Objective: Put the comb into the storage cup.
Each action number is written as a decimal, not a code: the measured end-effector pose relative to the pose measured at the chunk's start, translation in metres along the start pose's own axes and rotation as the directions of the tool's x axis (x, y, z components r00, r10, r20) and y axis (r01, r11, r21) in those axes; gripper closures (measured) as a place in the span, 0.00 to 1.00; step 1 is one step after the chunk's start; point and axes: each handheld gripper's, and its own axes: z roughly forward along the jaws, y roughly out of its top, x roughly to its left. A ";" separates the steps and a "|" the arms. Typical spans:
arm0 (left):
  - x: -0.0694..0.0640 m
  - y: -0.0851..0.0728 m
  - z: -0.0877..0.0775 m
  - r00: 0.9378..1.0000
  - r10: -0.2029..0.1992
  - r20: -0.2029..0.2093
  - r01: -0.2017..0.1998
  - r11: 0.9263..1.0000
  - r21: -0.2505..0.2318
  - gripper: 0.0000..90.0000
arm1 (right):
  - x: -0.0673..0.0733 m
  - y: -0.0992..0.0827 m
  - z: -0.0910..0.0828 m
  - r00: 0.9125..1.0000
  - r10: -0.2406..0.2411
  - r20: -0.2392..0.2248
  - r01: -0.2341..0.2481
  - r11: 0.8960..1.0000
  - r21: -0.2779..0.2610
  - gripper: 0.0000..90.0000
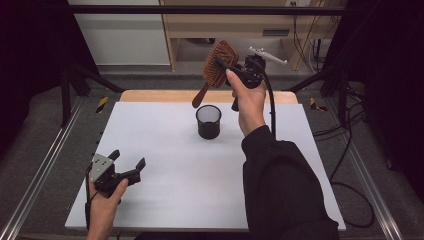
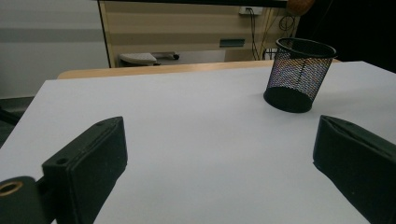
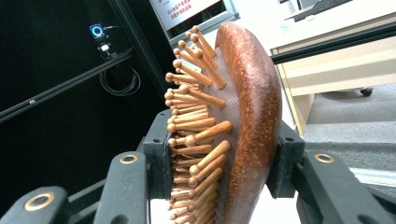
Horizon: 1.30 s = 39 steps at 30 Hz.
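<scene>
Wooden hairbrush (image 1: pixel 218 64) hangs in the air above the mesh cup (image 1: pixel 208 121) in the high view, head up, handle slanting down toward the cup's mouth, pinched at the head by the right gripper (image 1: pixel 223 64). The left gripper (image 1: pixel 128 162) rests low near the white table's (image 1: pixel 165 165) front left corner, jaws spread, holding nothing

In the left gripper view its two black jaws stand wide apart over bare tabletop, with the mesh cup (image 2: pixel 299 74) farther off, upright

In the right gripper view the jaws clamp the hairbrush (image 3: pixel 233 116) across its head, one pad on the bristle side, the other on the glossy back. It looks stiff and light, the lacquered back likely slippery, the pegs springy, so the slim handle may offer a surer hold. Red writing on a board behind is too cropped to read
</scene>
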 end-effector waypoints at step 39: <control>-0.003 0.000 0.001 1.000 0.010 0.015 -0.010 1.000 -0.008 0.03 | -0.006 -0.009 -0.001 0.986 -0.127 0.113 0.124 0.992 0.029 0.59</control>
